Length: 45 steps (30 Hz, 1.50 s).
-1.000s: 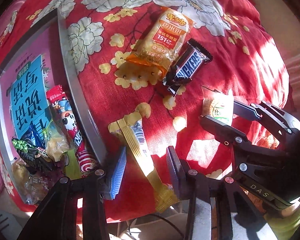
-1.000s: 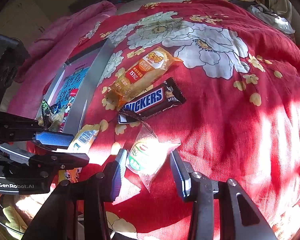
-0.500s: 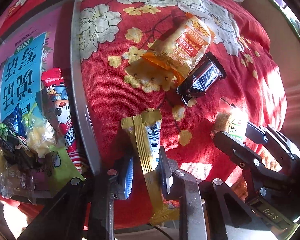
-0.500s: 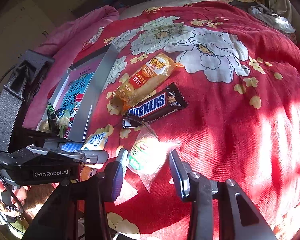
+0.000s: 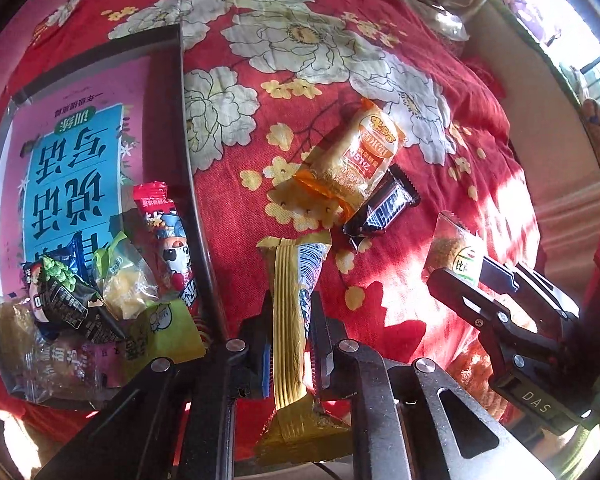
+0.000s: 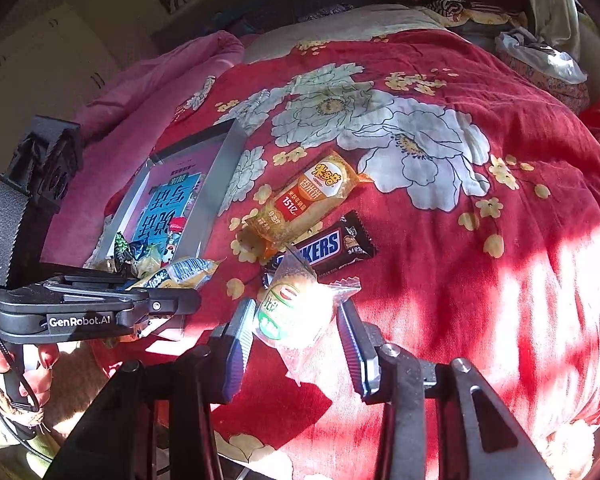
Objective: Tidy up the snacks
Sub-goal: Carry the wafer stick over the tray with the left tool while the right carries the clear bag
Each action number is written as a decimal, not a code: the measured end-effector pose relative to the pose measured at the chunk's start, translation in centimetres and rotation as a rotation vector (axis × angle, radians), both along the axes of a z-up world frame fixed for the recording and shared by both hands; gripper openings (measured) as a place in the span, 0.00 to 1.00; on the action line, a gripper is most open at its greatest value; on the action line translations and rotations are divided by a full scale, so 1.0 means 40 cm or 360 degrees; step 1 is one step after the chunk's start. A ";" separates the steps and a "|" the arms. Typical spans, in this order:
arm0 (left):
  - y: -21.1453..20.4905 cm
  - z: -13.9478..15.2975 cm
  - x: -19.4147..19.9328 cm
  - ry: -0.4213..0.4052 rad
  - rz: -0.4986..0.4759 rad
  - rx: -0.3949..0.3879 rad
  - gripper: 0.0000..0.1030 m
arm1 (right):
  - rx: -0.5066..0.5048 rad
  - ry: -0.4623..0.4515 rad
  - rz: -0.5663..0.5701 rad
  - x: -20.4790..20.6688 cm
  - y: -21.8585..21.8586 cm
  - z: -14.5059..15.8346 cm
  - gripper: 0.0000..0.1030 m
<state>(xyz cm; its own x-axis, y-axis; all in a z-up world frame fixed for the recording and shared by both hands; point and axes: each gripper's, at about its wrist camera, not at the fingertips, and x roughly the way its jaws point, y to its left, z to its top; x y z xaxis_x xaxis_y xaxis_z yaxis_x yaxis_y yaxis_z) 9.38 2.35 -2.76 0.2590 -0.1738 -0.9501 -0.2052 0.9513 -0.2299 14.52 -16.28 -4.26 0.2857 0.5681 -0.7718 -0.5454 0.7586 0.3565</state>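
Red floral bedspread (image 5: 236, 208) fills both of my wrist views, with sunlight patching its near side. My left gripper (image 5: 288, 344) has its jaws pressed together on a gold-and-white wafer packet (image 5: 290, 320), which stands up between the pads and reaches toward 12 o'clock in the left wrist view, its crimped gold tail hanging below the jaws at 6 o'clock. My right gripper (image 6: 296, 340) has its jaws pinching a clear packet with a green-and-red label (image 6: 296, 312); I see the wrapper held between the two blue pads, its sealed corners sticking out above and below them. At 9 o'clock from the wafer packet sits a metal-rimmed tray (image 5: 180, 128) with a pink and blue printed sheet on its floor, and a heap of snacks (image 5: 112, 280) lies in its near end: a red tube packet with a cartoon face, a dark packet with green print, a clear bag with yellow pieces, a lime-green packet. On the bedspread at 1 o'clock from my left jaws lies an orange rice-cracker packet (image 5: 352, 164), and a Snickers bar (image 5: 384, 208) lies touching its lower right edge. In the right wrist view the Snickers bar sits just beyond the clear packet at 12 o'clock, and a person's hand (image 6: 24, 364) grips the left gripper's handle at 9 o'clock.
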 end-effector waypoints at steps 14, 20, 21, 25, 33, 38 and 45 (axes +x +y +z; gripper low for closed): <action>0.075 0.048 -0.031 -0.0139 0.0149 -0.0030 0.13 | -0.0011 -0.0097 0.0092 -0.020 0.075 0.076 0.41; 0.130 0.068 -0.061 -0.0185 0.0244 -0.0020 0.13 | -0.0010 -0.0114 0.0181 -0.030 0.134 0.098 0.41; 0.139 0.071 -0.065 -0.0192 0.0258 -0.0018 0.13 | -0.0007 -0.0115 0.0194 -0.032 0.143 0.101 0.41; 0.172 0.080 -0.083 -0.0219 0.0309 -0.0018 0.13 | -0.0015 -0.0132 0.0247 -0.042 0.182 0.112 0.41; 0.245 0.085 -0.125 -0.0259 0.0420 -0.0037 0.13 | -0.0035 -0.0153 0.0349 -0.064 0.252 0.129 0.41; 0.298 0.081 -0.161 -0.0269 0.0500 -0.0036 0.13 | -0.0046 -0.0160 0.0406 -0.072 0.299 0.133 0.41; 0.380 0.054 -0.217 -0.0246 0.0623 -0.0025 0.13 | -0.0103 -0.0125 0.0526 -0.084 0.396 0.106 0.41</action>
<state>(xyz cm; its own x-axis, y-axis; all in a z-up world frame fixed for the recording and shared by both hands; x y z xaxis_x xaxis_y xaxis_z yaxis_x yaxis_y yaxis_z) 0.68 17.55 -0.59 0.4473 -0.0480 -0.8931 -0.5123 0.8047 -0.2999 11.15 -0.43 -0.04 0.1545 0.5904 -0.7922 -0.7894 0.5559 0.2603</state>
